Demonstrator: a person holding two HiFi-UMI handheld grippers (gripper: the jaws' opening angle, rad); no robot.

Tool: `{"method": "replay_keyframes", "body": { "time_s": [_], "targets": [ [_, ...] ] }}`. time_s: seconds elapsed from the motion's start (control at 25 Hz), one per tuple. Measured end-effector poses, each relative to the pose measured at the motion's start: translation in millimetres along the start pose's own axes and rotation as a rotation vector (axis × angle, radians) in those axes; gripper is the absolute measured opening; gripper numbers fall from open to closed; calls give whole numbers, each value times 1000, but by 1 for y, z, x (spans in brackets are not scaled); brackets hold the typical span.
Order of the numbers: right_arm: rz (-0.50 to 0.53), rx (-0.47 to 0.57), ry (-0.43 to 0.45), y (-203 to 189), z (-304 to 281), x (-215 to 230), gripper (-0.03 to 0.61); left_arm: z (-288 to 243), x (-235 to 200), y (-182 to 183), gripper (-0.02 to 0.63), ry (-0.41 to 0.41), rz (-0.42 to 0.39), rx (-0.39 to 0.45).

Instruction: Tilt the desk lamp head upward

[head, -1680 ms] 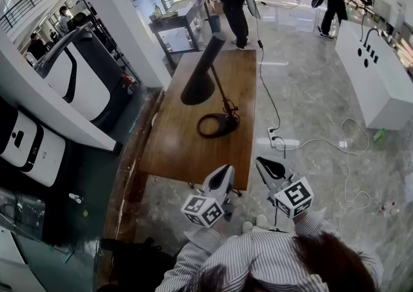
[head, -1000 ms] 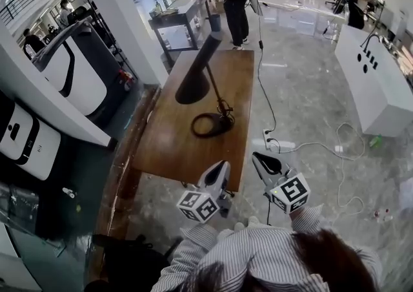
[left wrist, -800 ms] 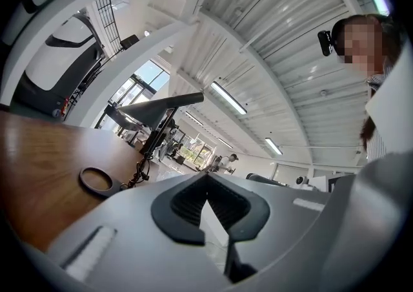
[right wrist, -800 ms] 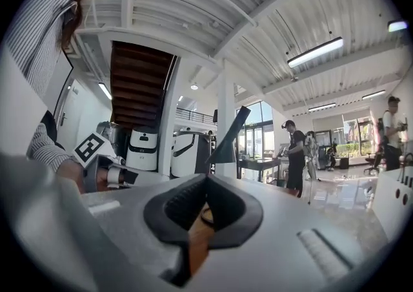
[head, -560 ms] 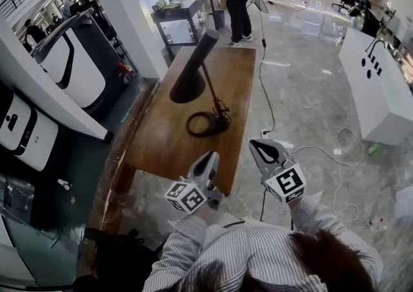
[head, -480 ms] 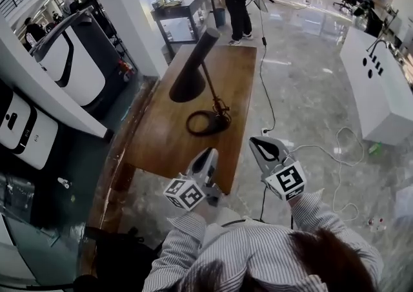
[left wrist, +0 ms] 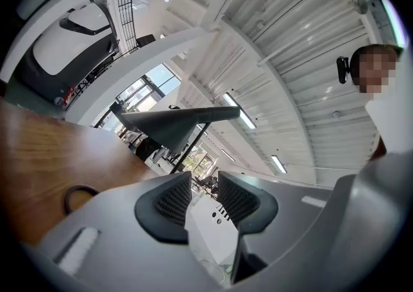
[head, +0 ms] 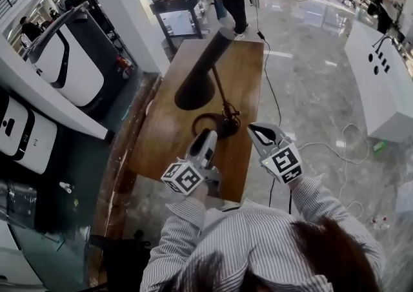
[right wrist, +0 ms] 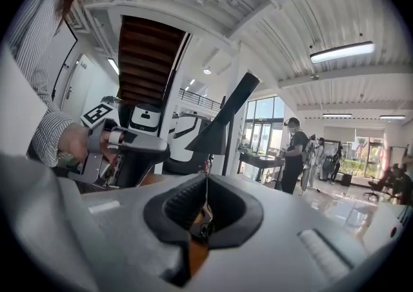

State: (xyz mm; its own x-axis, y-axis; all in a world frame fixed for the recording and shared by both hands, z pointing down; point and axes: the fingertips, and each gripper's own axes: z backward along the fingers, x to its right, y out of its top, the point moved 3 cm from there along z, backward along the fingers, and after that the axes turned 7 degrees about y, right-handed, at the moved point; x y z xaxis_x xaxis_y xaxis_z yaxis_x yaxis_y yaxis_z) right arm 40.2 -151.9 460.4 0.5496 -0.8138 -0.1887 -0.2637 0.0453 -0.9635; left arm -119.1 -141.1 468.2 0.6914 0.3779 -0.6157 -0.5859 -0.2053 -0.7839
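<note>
A black desk lamp stands on the wooden table (head: 168, 129). Its cone head (head: 201, 72) slants down to the left on a thin stem, above a ring base (head: 213, 124). My left gripper (head: 208, 137) hovers over the table's near edge, just left of the base. Its jaws are opening, with a clear gap and nothing between them (left wrist: 205, 184). In the left gripper view the lamp head (left wrist: 174, 124) is ahead and above. My right gripper (head: 258, 132) hangs right of the base, its pads closed together and empty (right wrist: 206, 187). The lamp head (right wrist: 226, 116) rises beyond it.
A white counter (head: 381, 71) stands on the right, with cables (head: 342, 135) trailing over the marble floor. White and black machines (head: 64, 71) line the left. A dark table (head: 181, 10) and several people are at the back.
Both grippers have come forward from in front of the table to its near edge, close to the lamp base. The lamp has not moved.
</note>
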Motion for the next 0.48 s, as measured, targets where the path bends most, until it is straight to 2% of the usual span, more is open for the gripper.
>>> {"method": "replay_keyframes", "body": {
  "time_s": [0.08, 0.32, 0.48],
  "targets": [
    [-1, -8, -2, 1, -21, 8, 3, -14, -13, 8, 130, -2, 9, -6],
    [-30, -19, -28, 5, -78, 30, 54, -45, -41, 23, 137, -52, 43, -66],
    [-59, -68, -56, -3, -104, 45, 64, -61, -50, 24, 147, -68, 61, -70]
  ]
}}
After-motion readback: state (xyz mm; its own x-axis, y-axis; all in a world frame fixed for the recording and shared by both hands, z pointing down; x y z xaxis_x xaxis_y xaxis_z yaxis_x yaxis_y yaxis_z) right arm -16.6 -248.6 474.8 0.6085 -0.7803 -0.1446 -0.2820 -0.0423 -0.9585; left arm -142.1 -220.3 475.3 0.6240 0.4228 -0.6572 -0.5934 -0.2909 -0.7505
